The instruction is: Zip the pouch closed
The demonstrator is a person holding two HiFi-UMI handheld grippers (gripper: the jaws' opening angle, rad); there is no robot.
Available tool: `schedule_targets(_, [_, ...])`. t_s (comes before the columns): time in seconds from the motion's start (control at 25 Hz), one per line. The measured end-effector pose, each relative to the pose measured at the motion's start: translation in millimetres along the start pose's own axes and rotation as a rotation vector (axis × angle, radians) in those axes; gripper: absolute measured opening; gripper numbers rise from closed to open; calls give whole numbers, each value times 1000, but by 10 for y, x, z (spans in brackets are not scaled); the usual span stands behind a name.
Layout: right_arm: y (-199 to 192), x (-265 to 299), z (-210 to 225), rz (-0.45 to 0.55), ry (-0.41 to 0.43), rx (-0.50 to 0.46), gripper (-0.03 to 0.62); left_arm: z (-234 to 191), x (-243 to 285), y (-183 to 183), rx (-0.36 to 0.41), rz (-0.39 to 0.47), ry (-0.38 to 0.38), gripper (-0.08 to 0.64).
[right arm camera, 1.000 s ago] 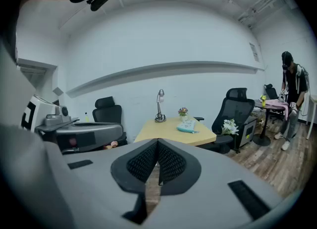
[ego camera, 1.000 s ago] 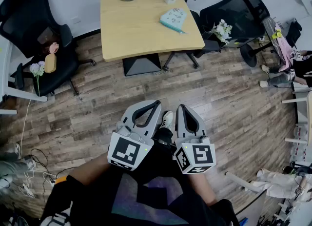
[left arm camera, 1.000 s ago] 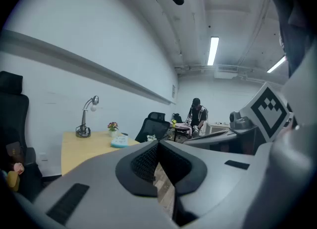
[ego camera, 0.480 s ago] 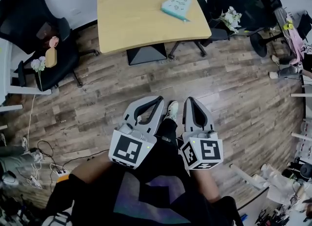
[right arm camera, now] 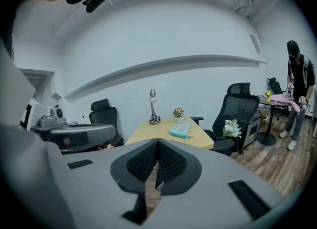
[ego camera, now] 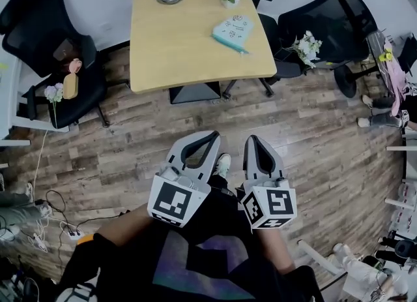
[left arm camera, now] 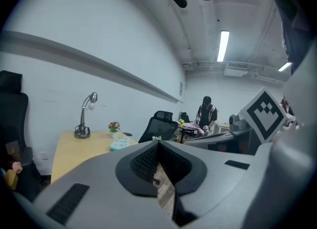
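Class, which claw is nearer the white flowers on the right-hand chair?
Right. The right claw is over the floor, below-left of the white flowers; the left claw sits farther left, beyond it.

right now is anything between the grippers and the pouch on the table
Nothing visible does. The pouch lies on the table; only bare floor and bare tabletop lie between it and the left gripper and right gripper.

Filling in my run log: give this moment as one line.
stage: away from table | left gripper: shut, empty | right gripper: shut, empty | pouch: on table, not held
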State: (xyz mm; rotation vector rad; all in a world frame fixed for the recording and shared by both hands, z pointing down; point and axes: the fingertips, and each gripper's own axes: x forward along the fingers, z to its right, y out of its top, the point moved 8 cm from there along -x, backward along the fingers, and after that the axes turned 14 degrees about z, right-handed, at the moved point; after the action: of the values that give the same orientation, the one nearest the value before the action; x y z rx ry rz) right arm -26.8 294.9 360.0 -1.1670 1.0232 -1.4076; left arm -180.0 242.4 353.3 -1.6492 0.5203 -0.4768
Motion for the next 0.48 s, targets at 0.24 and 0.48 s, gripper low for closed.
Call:
schedule_targets(0.24, [260, 291, 382, 31, 53, -24, 15, 13, 482, 192, 77, 50, 30, 9])
schedule_targets(0.48, [490, 488, 777, 54, 134, -69, 15, 131, 905, 293, 84, 64, 97, 9])
